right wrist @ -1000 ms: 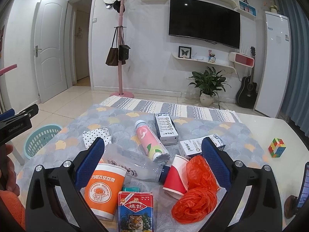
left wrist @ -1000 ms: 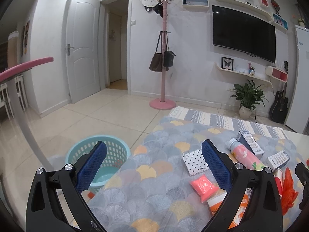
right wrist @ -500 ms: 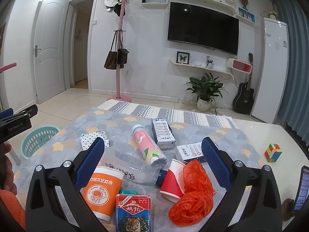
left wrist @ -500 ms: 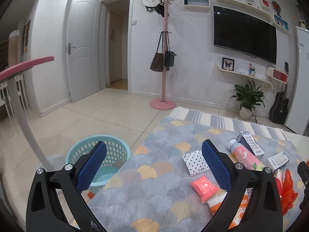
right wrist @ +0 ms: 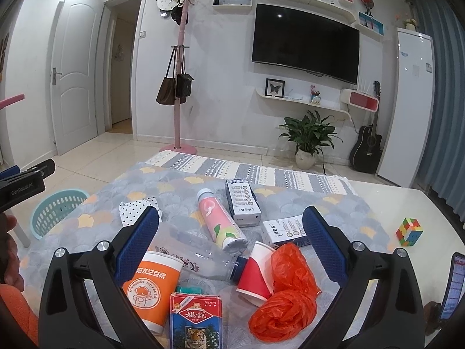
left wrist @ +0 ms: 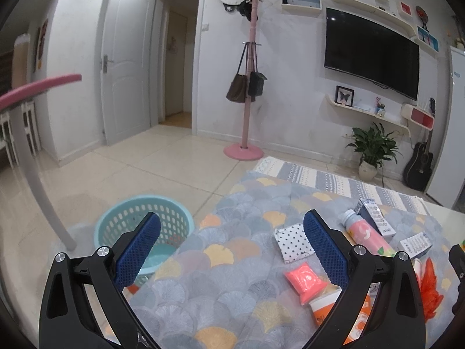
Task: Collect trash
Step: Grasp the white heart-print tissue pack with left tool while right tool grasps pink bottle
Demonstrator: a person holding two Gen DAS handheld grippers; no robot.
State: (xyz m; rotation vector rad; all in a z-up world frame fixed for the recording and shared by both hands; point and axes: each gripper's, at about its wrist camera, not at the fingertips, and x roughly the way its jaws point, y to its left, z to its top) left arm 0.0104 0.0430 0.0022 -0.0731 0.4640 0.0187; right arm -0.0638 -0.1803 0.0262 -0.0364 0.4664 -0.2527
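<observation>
Trash lies on a table under a fan-patterned cloth (right wrist: 180, 186): an orange paper cup (right wrist: 151, 285), a clear plastic bottle (right wrist: 197, 256), a pink bottle (right wrist: 221, 224), a red cup (right wrist: 255, 273), crumpled orange plastic bags (right wrist: 287, 296), a tiger card box (right wrist: 194, 320), two cartons (right wrist: 242, 202) and a dotted packet (right wrist: 136, 209). My right gripper (right wrist: 231, 238) hangs open above this pile, holding nothing. My left gripper (left wrist: 232, 241) is open over the cloth's left part, with a pink packet (left wrist: 305, 279) near its right finger. A teal basket (left wrist: 142, 226) stands on the floor left of the table.
A colour cube (right wrist: 408, 231) and a phone (right wrist: 453, 288) lie on the bare table at right. A grey leg with a pink top (left wrist: 43, 174) stands left of the basket. Across the tiled floor are a pink coat stand (left wrist: 247, 87), a plant (right wrist: 308, 139) and a guitar (right wrist: 367, 145).
Both views have shifted slightly, the right gripper drawing back a little from the trash pile. Both grippers stay open and nothing on the table has moved.
</observation>
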